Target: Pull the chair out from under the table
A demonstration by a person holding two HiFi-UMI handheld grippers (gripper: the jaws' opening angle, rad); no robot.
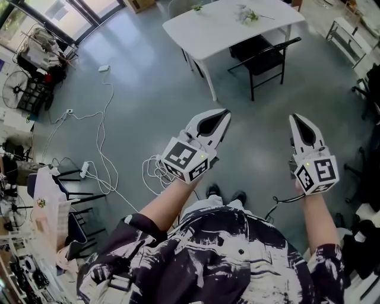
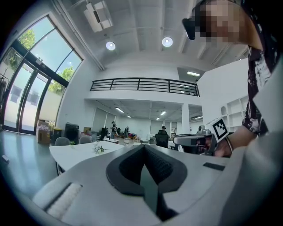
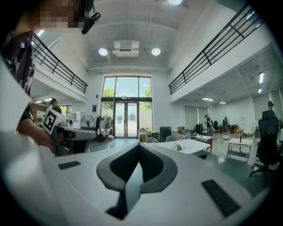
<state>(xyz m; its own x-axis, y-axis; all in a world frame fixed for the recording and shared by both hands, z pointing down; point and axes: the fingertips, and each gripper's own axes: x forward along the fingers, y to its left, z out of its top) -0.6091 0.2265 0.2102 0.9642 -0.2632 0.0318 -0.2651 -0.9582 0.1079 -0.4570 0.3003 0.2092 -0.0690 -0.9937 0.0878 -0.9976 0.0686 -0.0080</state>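
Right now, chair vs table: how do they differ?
Colour: the chair is black, the table is white. Size: the table is much wider than the chair. Pose: the chair is pushed partly under the table, with its backrest outside. Load: the table carries small green sprigs, while nothing shows on the chair. Shared: both stand on the grey floor on thin legs.
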